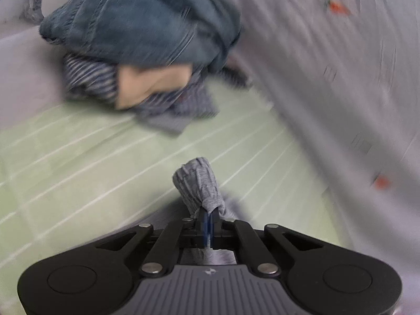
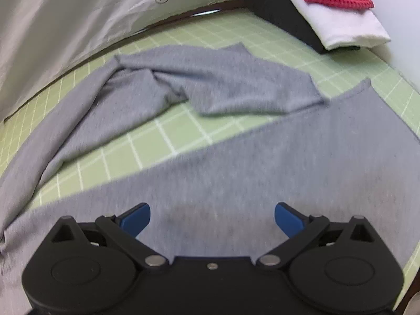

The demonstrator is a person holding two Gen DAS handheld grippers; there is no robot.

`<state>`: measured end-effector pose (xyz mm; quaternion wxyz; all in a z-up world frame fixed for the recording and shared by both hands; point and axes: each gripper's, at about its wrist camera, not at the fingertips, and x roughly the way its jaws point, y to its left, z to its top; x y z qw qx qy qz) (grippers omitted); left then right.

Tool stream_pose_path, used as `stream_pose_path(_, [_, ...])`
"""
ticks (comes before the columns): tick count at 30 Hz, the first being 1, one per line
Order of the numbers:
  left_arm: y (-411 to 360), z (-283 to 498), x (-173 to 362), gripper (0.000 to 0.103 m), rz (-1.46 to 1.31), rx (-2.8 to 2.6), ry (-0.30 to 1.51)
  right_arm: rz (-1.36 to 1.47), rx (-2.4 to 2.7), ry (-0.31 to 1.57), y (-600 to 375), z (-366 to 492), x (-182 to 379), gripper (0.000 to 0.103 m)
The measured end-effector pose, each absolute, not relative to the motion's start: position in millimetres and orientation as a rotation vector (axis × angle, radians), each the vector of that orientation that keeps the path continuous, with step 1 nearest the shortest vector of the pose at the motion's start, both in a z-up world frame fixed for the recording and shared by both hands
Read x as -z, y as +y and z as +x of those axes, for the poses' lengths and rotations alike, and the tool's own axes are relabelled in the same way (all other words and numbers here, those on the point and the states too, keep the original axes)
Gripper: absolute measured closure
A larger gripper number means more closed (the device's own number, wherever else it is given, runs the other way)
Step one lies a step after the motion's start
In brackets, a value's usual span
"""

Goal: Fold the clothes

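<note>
The left hand-held gripper (image 1: 208, 221) has its jaws clamped tight on a bunched fold of the grey garment (image 1: 197, 183), which sticks out past the fingertips toward 12 o'clock and also shows beneath the linkage. It tilts down over the green grid mat (image 1: 78, 162). At 11 o'clock, well apart, sits a pile of clothes (image 1: 147, 26): teal on top, striped and peach beneath. A pale sheet (image 1: 341, 65) fills 1 to 3 o'clock.

The right hand-held gripper (image 2: 212, 219) hangs with jaws spread wide, nothing between them, pointing steeply down over the grey garment (image 2: 262, 173) lying flat on the mat (image 2: 162, 136). A sleeve (image 2: 223, 86) lies crumpled at 12 o'clock. At 1 o'clock, well apart, is a folded stack (image 2: 341, 26), red over white
</note>
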<state>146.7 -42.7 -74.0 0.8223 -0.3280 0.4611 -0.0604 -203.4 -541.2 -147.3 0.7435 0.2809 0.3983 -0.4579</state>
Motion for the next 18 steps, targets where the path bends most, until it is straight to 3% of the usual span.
stream_pose_path(7, [-78,237,68,0.102,-0.793,0.145,0.814,0.565,1.003,0.860,-561,-185,140,0.001])
stream_pose_path(8, [-85,250,69,0.097,-0.770,0.123,0.795,0.558,1.003,0.857,-562,-182,140,0.001])
stream_pose_path(9, [-91,260,68,0.084,-0.719,0.096,0.793,0.552,1.005,0.859,-562,-180,139,0.001])
stream_pose_path(12, [-112,272,66,0.062,-0.558,0.087,0.811,0.527,1.014,0.871,-561,-176,140,0.001])
stream_pose_path(15, [-130,268,80,0.049,-0.394,0.139,0.879,0.509,1.006,0.881,-556,-170,141,0.001])
stream_pose_path(18, [-146,260,103,0.047,-0.213,0.187,0.978,0.554,0.969,0.834,-553,-162,140,0.001])
